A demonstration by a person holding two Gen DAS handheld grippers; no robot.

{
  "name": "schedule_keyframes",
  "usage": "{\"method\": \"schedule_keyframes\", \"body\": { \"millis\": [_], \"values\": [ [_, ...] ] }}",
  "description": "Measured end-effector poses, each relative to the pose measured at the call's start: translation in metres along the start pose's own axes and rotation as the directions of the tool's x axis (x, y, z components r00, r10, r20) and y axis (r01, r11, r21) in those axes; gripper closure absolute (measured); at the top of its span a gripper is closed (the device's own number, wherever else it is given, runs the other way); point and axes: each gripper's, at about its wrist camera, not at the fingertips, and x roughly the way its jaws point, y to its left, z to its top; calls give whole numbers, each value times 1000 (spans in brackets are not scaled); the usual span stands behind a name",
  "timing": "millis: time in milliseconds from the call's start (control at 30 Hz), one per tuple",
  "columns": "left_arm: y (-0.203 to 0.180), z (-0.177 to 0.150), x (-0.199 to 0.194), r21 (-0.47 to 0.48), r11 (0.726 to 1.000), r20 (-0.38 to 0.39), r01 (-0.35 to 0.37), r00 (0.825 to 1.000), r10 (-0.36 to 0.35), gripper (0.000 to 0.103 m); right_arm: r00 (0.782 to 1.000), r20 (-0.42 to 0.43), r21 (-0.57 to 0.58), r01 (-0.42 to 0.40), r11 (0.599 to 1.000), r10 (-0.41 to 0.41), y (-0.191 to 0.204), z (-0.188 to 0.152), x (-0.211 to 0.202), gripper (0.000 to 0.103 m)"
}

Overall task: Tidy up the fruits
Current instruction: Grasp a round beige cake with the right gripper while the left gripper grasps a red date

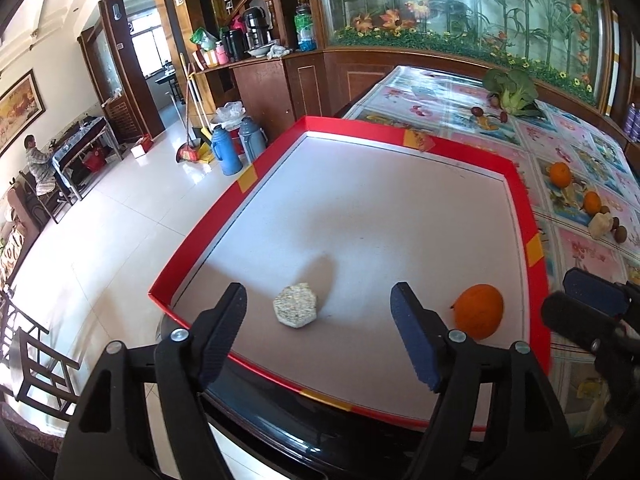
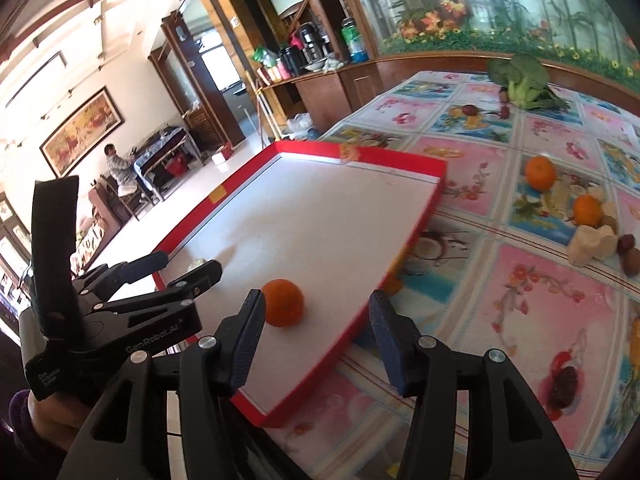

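**Both grippers open over the red tray, one orange inside**

The left gripper (image 1: 318, 322) hangs over the near edge of the red tray (image 1: 472, 151), its jaws spread wide with nothing between them. Just ahead of it, on the tray's white floor, lies a pale hexagonal cake (image 1: 295, 305), free of both fingers. The right gripper (image 2: 316, 338) is also spread wide and empty, hovering above the tray's near right corner. An orange (image 2: 283, 302) rests on the tray floor close to that corner, just beside the right gripper's left finger (image 2: 248, 344); whether they touch cannot be told.

On the flowered table (image 2: 500, 280), beyond the tray's right edge, sit two more oranges, one farther (image 2: 540, 173) and one nearer (image 2: 587, 210), well apart from the tray. Next to the nearer one are a pale lump (image 2: 591, 245) and some small brown fruits (image 2: 629, 251). A leafy green vegetable (image 2: 520, 82) lies near the table's far edge.
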Motion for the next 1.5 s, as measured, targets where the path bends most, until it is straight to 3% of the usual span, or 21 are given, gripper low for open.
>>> {"method": "schedule_keyframes", "body": {
  "millis": [200, 400, 567, 700, 833, 1000, 1133, 1267, 1367, 1500],
  "values": [
    [-27, 1, -13, 68, 997, 22, 45, 999, -47, 23, 997, 60, 96, 41, 995, -46, -45, -5, -42, 50],
    [-59, 1, -33, 159, 984, 54, 85, 994, -95, 19, 978, 122, 204, 141, 969, -168, -106, -14, -97, 48],
    [-78, -1, -43, 209, 971, 59, 118, 989, -133, 18, 930, 133, 301, 292, 908, -343, -168, -22, -143, 45],
    [-96, -7, -48, 246, 955, 42, 166, 983, -181, 18, 872, 70, 375, 427, 823, -485, -227, -26, -165, 45],
    [-114, -14, -56, 288, 936, 24, 205, 975, -221, 18, 835, -14, 433, 501, 749, -550, -268, -25, -166, 45],
    [-130, -17, -61, 315, 915, -6, 252, 965, -263, 18, 817, -75, 431, 543, 721, -571, -289, -23, -151, 45],
    [-143, -18, -62, 308, 899, -51, 311, 949, -311, 18, 780, -106, 412, 599, 687, -616, -293, -25, -148, 66],
    [-155, -16, -58, 296, 890, -83, 348, 937, -339, 18, 755, -109, 369, 635, 679, -647, -290, -24, -143, 76],
    [-169, -16, -54, 297, 886, -100, 356, 934, -342, 18, 762, -88, 348, 627, 697, -641, -285, -25, -140, 80],
    [-190, -20, -47, 323, 872, -122, 368, 930, -348, 18, 837, -56, 342, 529, 777, -545, -278, -23, -134, 80]
  ]
}}
